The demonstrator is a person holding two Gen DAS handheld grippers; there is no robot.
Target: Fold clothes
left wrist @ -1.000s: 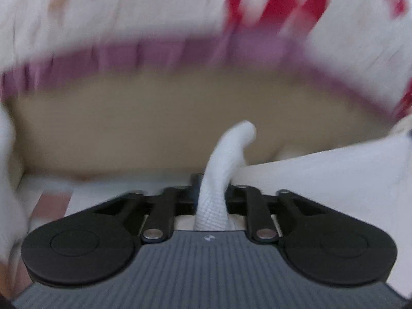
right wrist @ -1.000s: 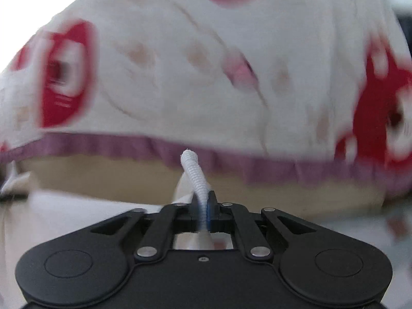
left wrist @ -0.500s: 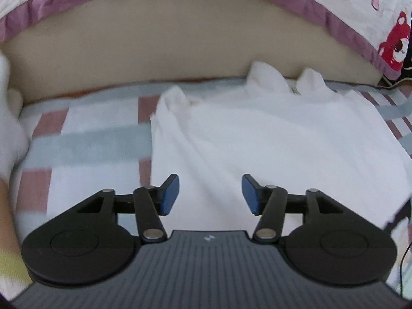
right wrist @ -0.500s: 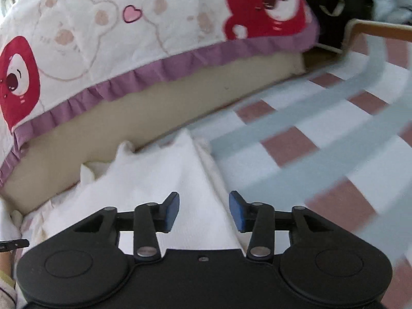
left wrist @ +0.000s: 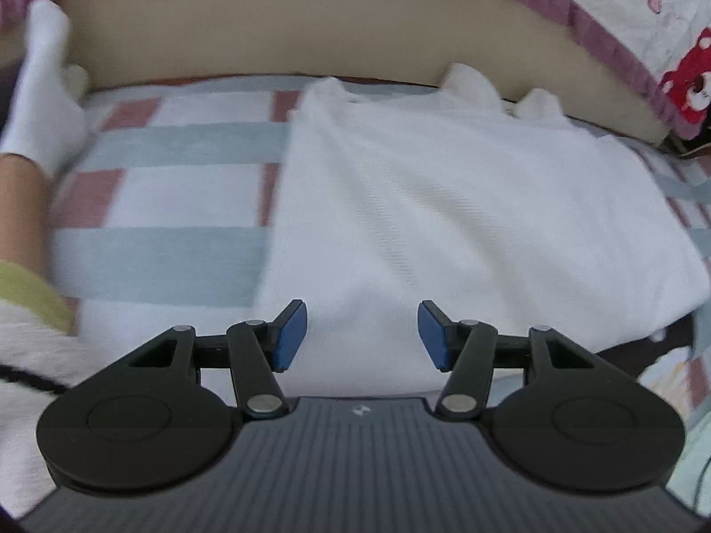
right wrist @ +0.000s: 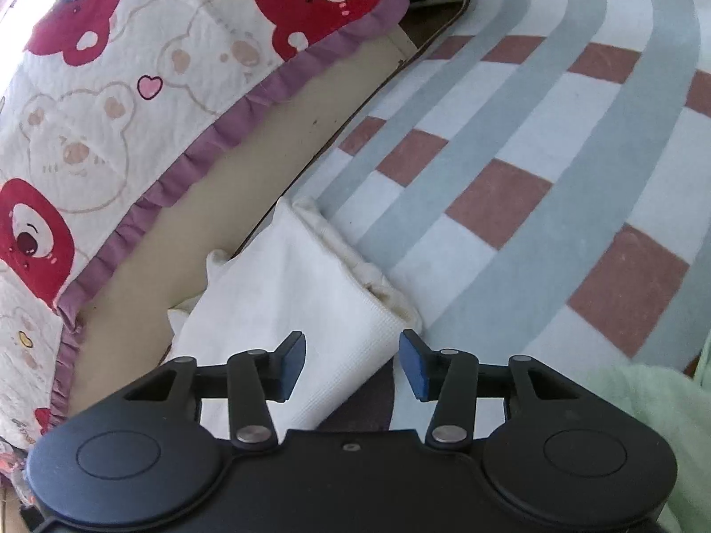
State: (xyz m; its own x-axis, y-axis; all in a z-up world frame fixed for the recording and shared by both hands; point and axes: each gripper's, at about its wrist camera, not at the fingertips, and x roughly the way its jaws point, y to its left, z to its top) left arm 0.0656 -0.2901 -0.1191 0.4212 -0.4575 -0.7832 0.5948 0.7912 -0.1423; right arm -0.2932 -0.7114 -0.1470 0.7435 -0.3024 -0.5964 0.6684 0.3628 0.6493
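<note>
Left gripper (left wrist: 362, 335): jaws apart, nothing held, over the near edge of the garment (left wrist: 444, 204).
Right gripper (right wrist: 352, 364): jaws opening, nothing between the pads, above the garment's (right wrist: 293, 293) near right corner.
Garment: white, folded flat on the checked rug (right wrist: 555, 169) (far edge against the beige base (left wrist: 275, 26)).
Quilt (right wrist: 111, 89): bear print, overhanging the base.

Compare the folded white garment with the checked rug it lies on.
The folded white garment is plain white with a fine woven texture; the checked rug shows grey-blue bands, reddish-brown squares and white blocks. The garment is a compact stack, its layered edges visible in the right wrist view; the rug spreads as one flat sheet far past it. Both lie flat, beside the beige base under the bear-print quilt.
</note>
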